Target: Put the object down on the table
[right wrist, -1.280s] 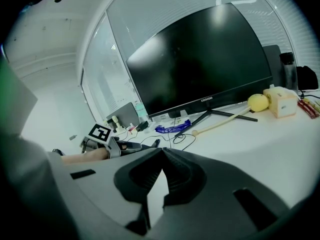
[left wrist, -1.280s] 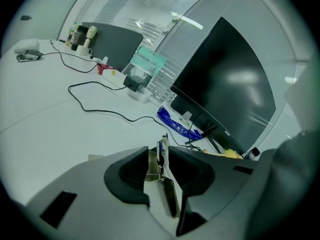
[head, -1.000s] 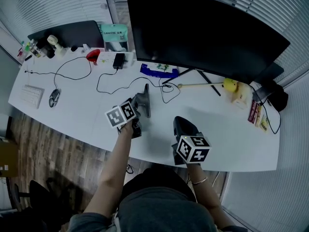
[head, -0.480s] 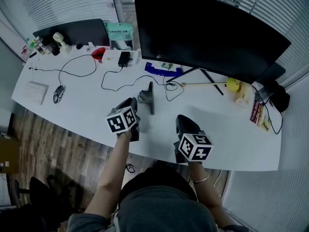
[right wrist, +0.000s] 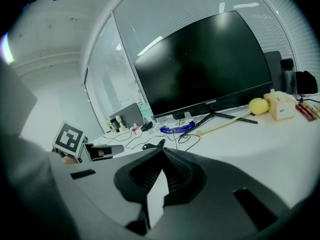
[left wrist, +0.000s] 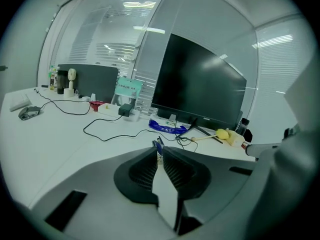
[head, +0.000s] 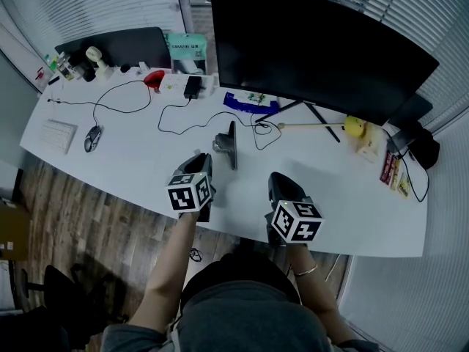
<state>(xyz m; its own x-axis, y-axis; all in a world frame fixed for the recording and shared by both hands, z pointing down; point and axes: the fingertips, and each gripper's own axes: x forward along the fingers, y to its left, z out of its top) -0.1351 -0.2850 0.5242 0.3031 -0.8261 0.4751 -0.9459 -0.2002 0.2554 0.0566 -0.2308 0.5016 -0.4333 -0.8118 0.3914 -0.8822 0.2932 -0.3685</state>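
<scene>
1. The dark flat object (head: 229,144) is a single thin, matte slab. It stands on edge on a small foot on the smooth white table (head: 124,160).
2. In the head view its long axis runs from 12 to 6 o'clock, with the narrow edge upward.
3. It stands at 1 o'clock from the left claw (head: 204,160), apart from it. That claw's ribbed jaws are a narrow slit apart with nothing between them.
4. The right claw (head: 273,177) is at 4 o'clock from the object, its ribbed jaws tip to tip and empty.
5. There are two claws, each with one marker cube. At 12 o'clock are one curved, glossy black monitor (head: 322,42) and one looping black cable (head: 183,119).
</scene>
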